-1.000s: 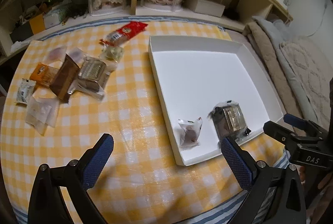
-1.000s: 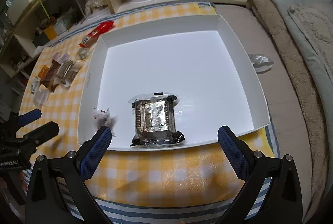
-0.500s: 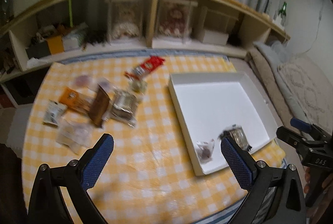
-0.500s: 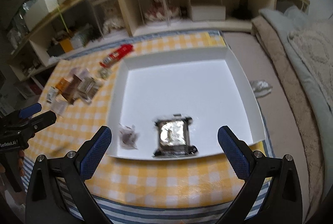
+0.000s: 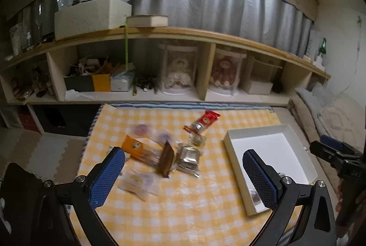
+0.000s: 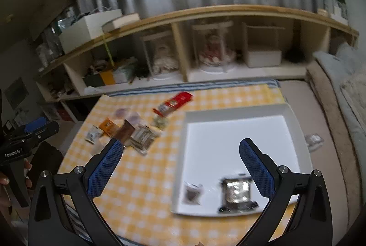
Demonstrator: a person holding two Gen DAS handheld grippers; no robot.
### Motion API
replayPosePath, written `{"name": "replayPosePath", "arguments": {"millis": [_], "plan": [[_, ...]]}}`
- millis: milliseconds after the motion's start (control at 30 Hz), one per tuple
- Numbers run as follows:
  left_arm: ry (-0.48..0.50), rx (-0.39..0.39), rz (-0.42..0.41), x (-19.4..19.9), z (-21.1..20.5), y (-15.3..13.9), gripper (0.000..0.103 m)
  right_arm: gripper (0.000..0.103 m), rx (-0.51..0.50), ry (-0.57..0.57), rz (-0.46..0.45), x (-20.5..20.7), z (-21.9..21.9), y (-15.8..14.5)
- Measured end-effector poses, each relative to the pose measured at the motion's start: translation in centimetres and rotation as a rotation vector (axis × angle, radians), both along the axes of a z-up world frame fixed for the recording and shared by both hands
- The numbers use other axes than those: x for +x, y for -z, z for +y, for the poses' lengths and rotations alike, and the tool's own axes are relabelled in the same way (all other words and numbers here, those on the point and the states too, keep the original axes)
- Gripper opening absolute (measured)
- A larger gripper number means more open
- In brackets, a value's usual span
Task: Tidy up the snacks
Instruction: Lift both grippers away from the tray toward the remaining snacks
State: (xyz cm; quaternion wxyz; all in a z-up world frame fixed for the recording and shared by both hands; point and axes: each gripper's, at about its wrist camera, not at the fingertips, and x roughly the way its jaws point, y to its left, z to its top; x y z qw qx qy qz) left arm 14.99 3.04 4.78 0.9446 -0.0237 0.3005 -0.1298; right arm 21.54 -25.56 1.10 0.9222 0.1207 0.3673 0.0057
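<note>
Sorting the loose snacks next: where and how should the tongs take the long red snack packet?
Grip the long red snack packet across its narrow width near the middle, coming from above. It appears to lie flat on the yellow checked tablecloth, slightly apart from the pile, so its long edges look reachable.

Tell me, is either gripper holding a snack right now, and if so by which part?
Nothing is held. The left gripper and the right gripper are both open with only air between their fingers, above the table.
</note>
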Motion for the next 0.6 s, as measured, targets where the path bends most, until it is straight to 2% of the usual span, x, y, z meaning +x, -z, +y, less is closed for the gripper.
{"name": "replayPosePath", "arguments": {"millis": [100,267,433,600], "plan": [[-0.021,-0.025,-0.003,-0.1,2.0,0.0,0.103,0.103,0.023,-0.025,-0.016,1.4,1.6,-0.3],[-0.093,-0.017,0.024,2.0,4.3,1.5,0.103,0.103,0.057,-0.057,-0.02,4.2,4.4,-0.2],[-0.173,-0.057,0.122,5.3,5.9,4.1,0.103,0.103,0.125,-0.056,-0.002,8.0,6.6,1.2],[-0.258,-0.14,0.26,10.1,6.9,7.9,0.103,0.103,0.171,-0.017,0.098,12.1,8.3,4.7]]}}
